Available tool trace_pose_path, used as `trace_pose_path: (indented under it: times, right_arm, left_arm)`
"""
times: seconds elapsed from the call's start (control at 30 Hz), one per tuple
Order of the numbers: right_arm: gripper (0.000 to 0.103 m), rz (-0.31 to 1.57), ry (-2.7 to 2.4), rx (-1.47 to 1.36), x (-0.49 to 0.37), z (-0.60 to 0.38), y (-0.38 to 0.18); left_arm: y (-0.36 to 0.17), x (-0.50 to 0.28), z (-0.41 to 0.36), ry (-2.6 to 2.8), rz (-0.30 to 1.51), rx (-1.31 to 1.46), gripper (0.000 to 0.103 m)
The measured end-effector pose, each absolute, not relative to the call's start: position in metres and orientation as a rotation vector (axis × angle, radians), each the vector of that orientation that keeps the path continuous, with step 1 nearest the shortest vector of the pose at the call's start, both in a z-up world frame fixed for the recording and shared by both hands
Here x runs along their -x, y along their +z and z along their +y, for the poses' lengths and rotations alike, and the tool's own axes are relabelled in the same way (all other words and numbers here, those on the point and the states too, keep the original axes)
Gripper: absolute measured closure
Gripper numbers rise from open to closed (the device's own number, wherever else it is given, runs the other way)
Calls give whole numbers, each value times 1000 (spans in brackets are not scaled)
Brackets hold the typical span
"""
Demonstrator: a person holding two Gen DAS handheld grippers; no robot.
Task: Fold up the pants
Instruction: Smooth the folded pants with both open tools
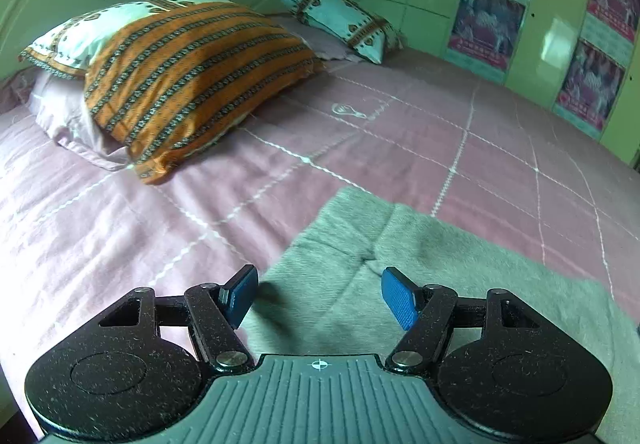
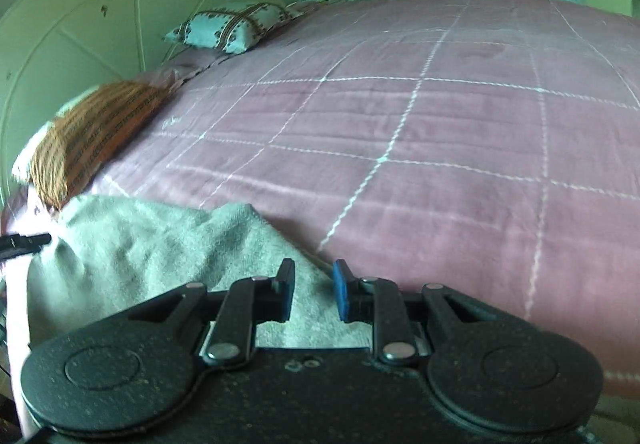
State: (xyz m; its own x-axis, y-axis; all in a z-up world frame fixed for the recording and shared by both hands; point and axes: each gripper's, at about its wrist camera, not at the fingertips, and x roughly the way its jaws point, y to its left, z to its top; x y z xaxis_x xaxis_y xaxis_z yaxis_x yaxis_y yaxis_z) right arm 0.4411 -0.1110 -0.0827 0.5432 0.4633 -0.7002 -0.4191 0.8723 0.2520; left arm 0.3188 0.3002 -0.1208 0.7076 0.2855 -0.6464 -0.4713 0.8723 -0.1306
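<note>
The grey pants (image 1: pixel 420 264) lie flat on the pink bedspread (image 1: pixel 400 140), with a seam running down their middle. My left gripper (image 1: pixel 320 294) is open and empty, its blue pads wide apart just above the near part of the pants. In the right wrist view the pants (image 2: pixel 160 256) lie rumpled at the lower left. My right gripper (image 2: pixel 314 290) is over their right edge, its jaws partly open with a narrow gap and grey cloth showing in the gap. I cannot tell whether its pads touch the cloth.
An orange striped pillow (image 1: pixel 192 84) lies on a pink pillow at the head of the bed, and a white patterned pillow (image 1: pixel 344 24) lies further back. Green wardrobe doors with posters (image 1: pixel 560 24) stand along the far side. A green headboard (image 2: pixel 80 24) stands at the left.
</note>
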Motion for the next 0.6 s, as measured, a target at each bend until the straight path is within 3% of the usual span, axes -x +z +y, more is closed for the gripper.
trace_pose_path:
  times: [0.27,0.6]
  right_arm:
    - [89,855,563,19,-446,-88,-86]
    - [90,879,580,79,-450,-73,-92]
  left_arm:
    - [-139,-297,350,478,682,379,33]
    - [-143,-300,346,473,674,377,33]
